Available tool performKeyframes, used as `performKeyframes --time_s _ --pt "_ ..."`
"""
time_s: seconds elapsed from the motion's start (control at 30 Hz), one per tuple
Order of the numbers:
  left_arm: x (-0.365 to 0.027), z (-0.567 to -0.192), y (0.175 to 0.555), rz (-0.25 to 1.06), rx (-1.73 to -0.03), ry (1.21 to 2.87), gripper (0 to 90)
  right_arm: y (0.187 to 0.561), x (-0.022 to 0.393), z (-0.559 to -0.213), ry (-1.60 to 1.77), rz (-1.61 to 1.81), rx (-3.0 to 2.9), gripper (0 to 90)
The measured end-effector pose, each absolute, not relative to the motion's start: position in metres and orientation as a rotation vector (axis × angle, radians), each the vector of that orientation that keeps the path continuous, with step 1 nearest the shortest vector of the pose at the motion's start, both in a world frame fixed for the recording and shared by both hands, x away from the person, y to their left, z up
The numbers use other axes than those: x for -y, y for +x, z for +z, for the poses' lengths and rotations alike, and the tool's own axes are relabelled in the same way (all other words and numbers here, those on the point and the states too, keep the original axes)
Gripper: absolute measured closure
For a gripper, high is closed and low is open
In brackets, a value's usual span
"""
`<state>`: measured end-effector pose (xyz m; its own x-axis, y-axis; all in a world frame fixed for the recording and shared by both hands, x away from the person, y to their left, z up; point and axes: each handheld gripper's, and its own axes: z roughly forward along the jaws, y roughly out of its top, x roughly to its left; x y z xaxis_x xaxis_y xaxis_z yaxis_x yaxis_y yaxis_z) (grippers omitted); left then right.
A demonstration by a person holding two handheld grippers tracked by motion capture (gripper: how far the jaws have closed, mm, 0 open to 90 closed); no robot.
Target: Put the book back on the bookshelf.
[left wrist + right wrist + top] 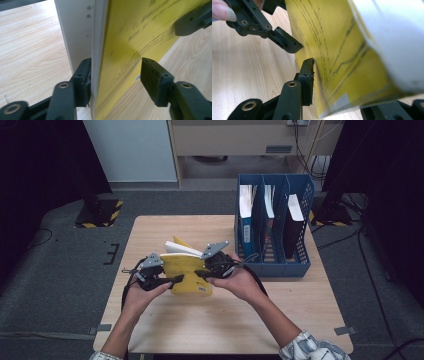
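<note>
A yellow-covered book with white pages stands above the wooden table, held up between both hands. My right gripper is shut on its right edge; in the right gripper view one pad presses on the yellow cover, and the other jaw is hidden under the book. My left gripper is open around the book's left edge. In the left gripper view one pad touches the white pages, while the other pad stands apart from the cover.
A blue file holder with several upright folders stands at the table's back right, close to the right hand. Grey floor with cables surrounds the table. The person's forearms come in from the near edge.
</note>
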<state>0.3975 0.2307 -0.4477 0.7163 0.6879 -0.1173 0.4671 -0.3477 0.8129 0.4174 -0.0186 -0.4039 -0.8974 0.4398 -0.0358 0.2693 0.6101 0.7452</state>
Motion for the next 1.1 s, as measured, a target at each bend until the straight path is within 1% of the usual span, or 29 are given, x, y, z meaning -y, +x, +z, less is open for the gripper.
performKeyframes --time_s 0.1,0.27,0.5,0.63,0.8,0.9,1.1 --pt "-0.233 -0.448 0.397 0.304 -0.886 2.006 34.9 0.418 0.018 -0.404 0.569 1.168 -2.619 64.7" --pt "-0.235 -0.448 0.395 0.311 -0.888 1.99 29.0 0.417 0.017 -0.403 0.566 1.177 -2.619 64.5" --pt "-0.239 -0.453 0.387 0.352 -0.909 1.983 21.7 0.416 0.016 -0.402 0.575 1.186 -2.625 64.6" --pt "-0.242 -0.46 0.381 0.385 -0.933 1.973 15.6 0.416 0.016 -0.402 0.576 1.192 -2.626 64.7" --pt "-0.248 -0.475 0.375 0.391 -0.967 1.977 8.7 0.416 0.016 -0.402 0.576 1.198 -2.625 64.7" --pt "-0.252 -0.482 0.374 0.381 -0.98 2.008 6.3 0.415 0.016 -0.402 0.578 1.199 -2.626 64.0" --pt "-0.259 -0.493 0.37 0.364 -0.991 2.067 6.2 0.415 0.016 -0.401 0.578 1.205 -2.628 63.7"
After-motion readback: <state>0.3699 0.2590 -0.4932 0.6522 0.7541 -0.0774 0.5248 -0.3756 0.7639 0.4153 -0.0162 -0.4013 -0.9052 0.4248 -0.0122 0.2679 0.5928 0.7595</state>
